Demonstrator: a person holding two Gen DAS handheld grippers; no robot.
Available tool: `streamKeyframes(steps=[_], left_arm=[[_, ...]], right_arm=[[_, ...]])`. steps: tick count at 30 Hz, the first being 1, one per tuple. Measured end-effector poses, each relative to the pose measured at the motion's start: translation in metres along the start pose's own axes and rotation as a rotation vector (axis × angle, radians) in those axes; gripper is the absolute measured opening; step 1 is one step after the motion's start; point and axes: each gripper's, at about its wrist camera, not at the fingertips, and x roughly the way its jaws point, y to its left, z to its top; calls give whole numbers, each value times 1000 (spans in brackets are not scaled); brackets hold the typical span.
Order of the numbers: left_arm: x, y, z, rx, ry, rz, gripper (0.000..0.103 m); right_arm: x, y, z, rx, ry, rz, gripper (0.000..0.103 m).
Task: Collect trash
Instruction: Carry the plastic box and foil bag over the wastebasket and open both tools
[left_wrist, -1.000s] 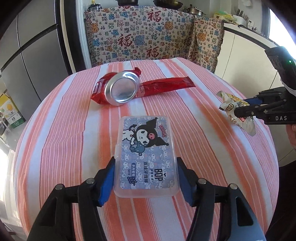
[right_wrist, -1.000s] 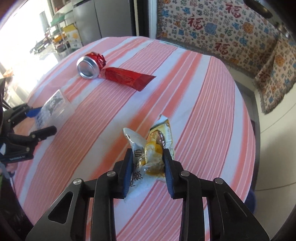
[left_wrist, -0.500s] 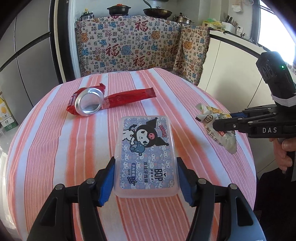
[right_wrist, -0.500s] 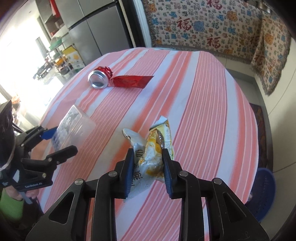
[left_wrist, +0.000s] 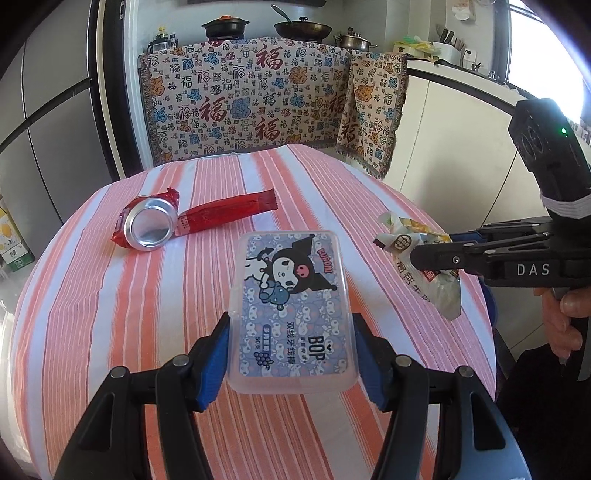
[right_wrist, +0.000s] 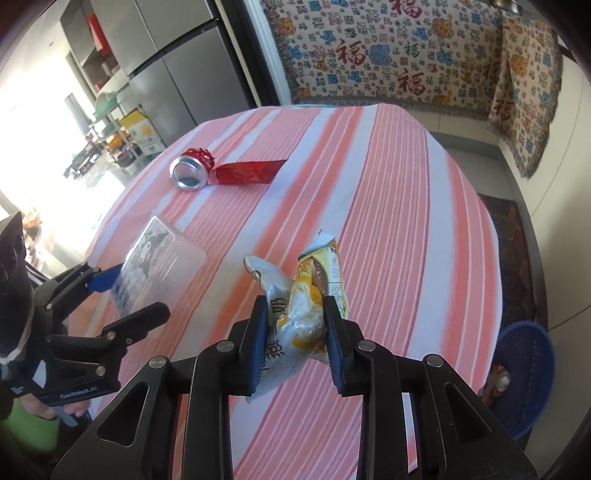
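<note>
**A:** What have you got in your left gripper?

**B:** Your left jaws stand partly apart and clamp the long sides of a clear, rectangular plastic box with a cartoon-printed lid. The blue pads press flat on both sides. From the right wrist view the same box tilts up off the cloth, clear of the round table with the pink-and-white striped cloth.

**A:** And your right gripper?

**B:** Your right jaws are nearly closed and pinch a crumpled white-and-yellow snack wrapper. Its loose ends stick out above the pads and hang below them. In the left wrist view that wrapper sits in the black fingers near the table's right edge, and your hand grips the handle behind.

**A:** What is on the table itself?

**B:** A crushed red aluminium can lies on its side with its silver bottom facing you. A long red foil wrapper lies just beside it; I think they touch, though the view is too coarse to be sure. Both lie well apart from your two grippers.

**A:** Anything on the floor?

**B:** A round blue plastic basin stands on the floor beside the table, to your right. Something small and orange lies in it, too blurred to name.
</note>
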Motion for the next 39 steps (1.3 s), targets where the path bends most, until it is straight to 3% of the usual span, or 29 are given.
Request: streamKeyframes(steps=[15,24,30,39], left_arm=[[1,-13,5,28,-6,14,62],[5,-26,10,22,-1,-33,62],[10,-69,19,74,2,-121,62],[32,-171,55,186,9,-285,62]], right_arm=[[-3,-8,-4,34,-3,-3,29],[-15,-21,-6,78,-27,-3,29],[-57,-68,-13,126,-72,-80,29],[-114,-176,-46,271,-94,-246,29]])
